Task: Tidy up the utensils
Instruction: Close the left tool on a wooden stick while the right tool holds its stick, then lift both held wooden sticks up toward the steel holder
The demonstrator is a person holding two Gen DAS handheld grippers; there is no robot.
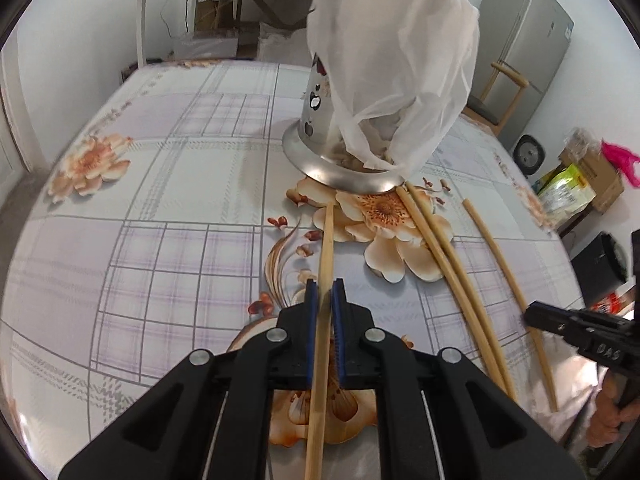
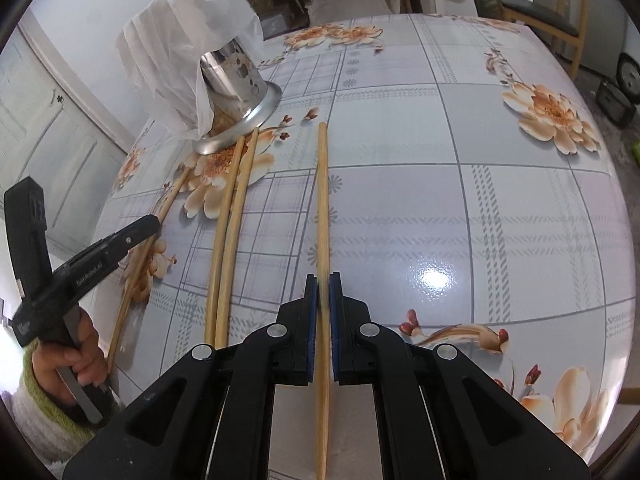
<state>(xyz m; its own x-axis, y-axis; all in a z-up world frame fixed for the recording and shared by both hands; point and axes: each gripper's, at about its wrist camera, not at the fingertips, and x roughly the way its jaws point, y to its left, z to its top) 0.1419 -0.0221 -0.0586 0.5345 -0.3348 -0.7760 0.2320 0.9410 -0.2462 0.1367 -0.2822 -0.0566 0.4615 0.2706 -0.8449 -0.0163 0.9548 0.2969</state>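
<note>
Each tool grips one chopstick, left tool (image 1: 325, 286) and right tool (image 2: 322, 280), over open table (image 2: 460, 200) beside the bag-draped holder (image 1: 316, 120).

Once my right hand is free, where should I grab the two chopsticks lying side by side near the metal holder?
Take the paired chopsticks around mid-shaft, coming from above with the right tongs straddling both. They lie flat, parallel and touching, so one squeeze likely catches both. Avoid the far tips: they butt against the flared base of the holder.
</note>
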